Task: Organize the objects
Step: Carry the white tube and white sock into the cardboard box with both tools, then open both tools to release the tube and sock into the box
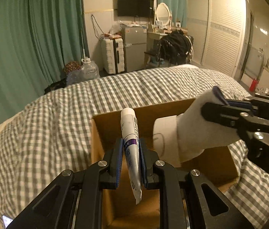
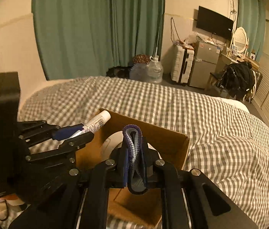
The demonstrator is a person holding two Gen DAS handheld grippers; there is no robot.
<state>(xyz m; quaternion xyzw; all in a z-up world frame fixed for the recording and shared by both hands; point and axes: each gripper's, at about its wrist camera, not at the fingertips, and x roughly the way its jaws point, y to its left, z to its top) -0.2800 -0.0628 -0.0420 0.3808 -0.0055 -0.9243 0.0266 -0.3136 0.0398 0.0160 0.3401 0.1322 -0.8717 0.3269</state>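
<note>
Left gripper [image 1: 131, 159]: clamping on a tube, blue ribbed pads pressing both its flanks; black metal linkage, silver rivets.
Tube [image 1: 129, 133]: soft white plastic, purple band at the pads, round white cap poking up past the fingertips, flat crimped tail hanging back below them; print too blurred for reading.
Right gripper [image 2: 134, 160]: pinching shut on a sock, knit fabric filling the gap between the pads.
Sock [image 1: 195, 126]: white knit, dark blue ribbed cuff [image 2: 132, 135] folding over the fingertips; body drooping below the right claw, toe end dipping into the box; faint outline drawing on the fabric, not legible.
Cardboard box [image 1: 111, 120]: brown, open-topped, plain matte walls, sitting directly under and ahead of both claws; near rim cut off by the gripper bodies, floor mostly hidden in shadow.
Bedcover [image 1: 58, 118]: grey-and-white gingham, soft and rumpled, spreading under the box and far beyond both claws.
Relation of claws: right one entering from the right side of the left view, just beside the tube; left one showing at the left of the right view, motion-blurred.
Far beyond: green pleated curtains [image 1: 29, 38], white ridged suitcase [image 1: 112, 55], clear water jug [image 1: 89, 70], dark screen [image 1: 135, 5] on the wall.
Cut off: person's light sleeve or clothing only partly showing at lower left of the right view.
</note>
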